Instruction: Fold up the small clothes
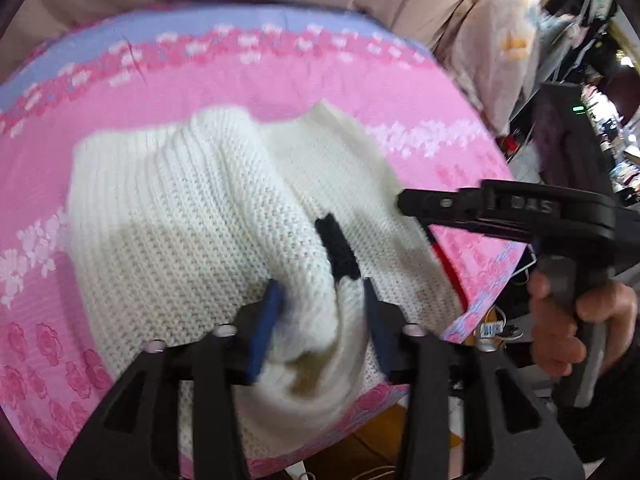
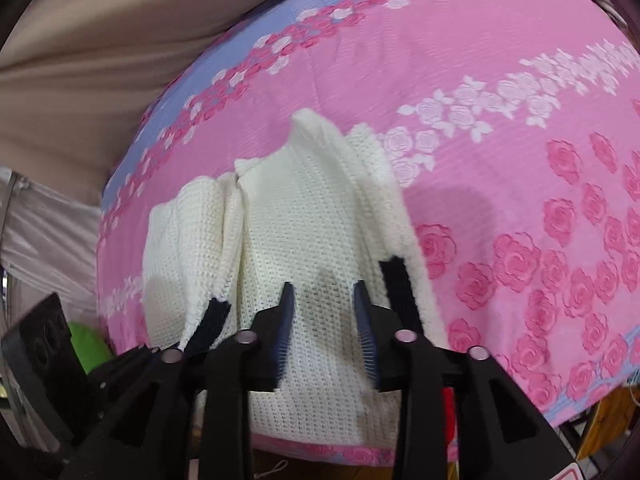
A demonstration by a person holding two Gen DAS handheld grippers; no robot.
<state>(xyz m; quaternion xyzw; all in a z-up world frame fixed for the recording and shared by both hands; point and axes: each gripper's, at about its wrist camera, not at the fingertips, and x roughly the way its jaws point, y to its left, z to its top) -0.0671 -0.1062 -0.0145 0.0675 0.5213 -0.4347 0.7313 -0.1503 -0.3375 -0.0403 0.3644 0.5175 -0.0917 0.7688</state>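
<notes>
Sweater (image 1: 192, 216): white and knitted, with black trim (image 1: 336, 248), lying partly folded near the front edge of the bed.
Bed cover (image 1: 280, 76): pink with roses and a blue stripe at the far side.
Left gripper (image 1: 320, 328): about half open over a raised bunch of the sweater; the pads do not pinch it.
Right gripper (image 2: 324, 332): about half open above the sweater, holding nothing.
Hand (image 1: 576, 320): wrapped round the right gripper's handle, on the right.
</notes>
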